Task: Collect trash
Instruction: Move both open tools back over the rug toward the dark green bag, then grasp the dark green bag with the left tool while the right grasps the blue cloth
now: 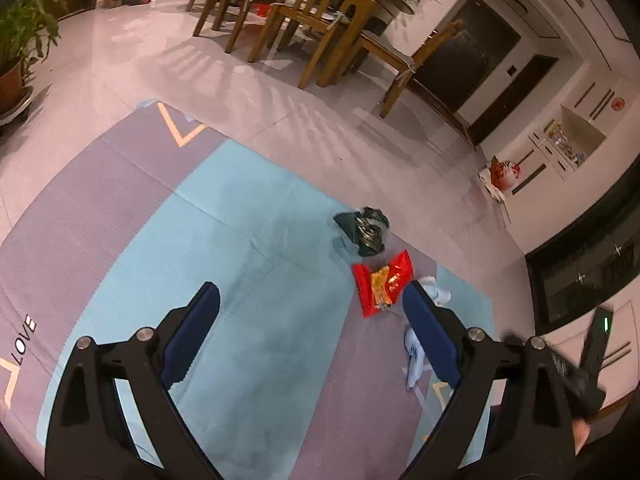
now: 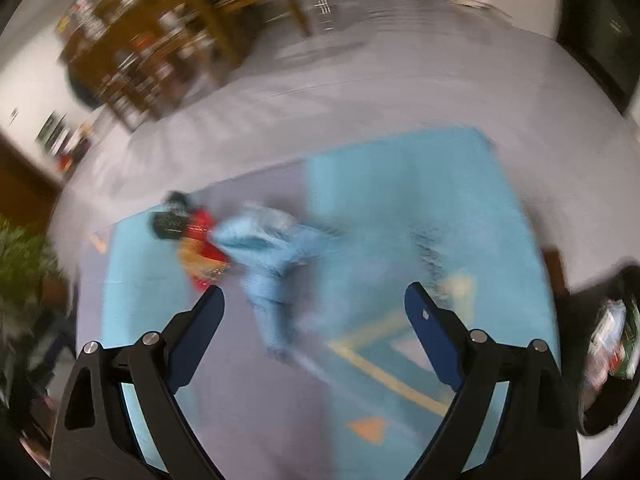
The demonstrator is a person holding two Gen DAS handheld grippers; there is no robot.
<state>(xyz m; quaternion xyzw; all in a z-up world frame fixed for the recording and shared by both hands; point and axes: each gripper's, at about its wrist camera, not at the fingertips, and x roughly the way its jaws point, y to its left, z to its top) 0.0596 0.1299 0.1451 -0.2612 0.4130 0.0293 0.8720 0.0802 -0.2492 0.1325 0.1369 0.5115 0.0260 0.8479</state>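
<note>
Three pieces of trash lie on a blue and purple floor mat (image 1: 240, 216). A dark green crumpled wrapper (image 1: 366, 230) lies farthest, a red and yellow snack wrapper (image 1: 382, 284) just nearer, and a pale blue crumpled wrapper (image 1: 416, 356) partly behind my left gripper's right finger. My left gripper (image 1: 312, 300) is open and empty above the mat, left of the trash. The right wrist view is blurred. My right gripper (image 2: 312, 300) is open and empty above the mat; the pale blue wrapper (image 2: 268, 256) lies ahead of it, the red wrapper (image 2: 202, 254) and dark wrapper (image 2: 172, 220) to its left.
A black bin (image 2: 612, 344) holding trash stands at the right edge of the right wrist view. Wooden chairs and a dining table (image 1: 304, 12) stand beyond the mat on the tiled floor. A potted plant (image 1: 20, 40) is at the left. White cabinets (image 1: 560, 148) line the right wall.
</note>
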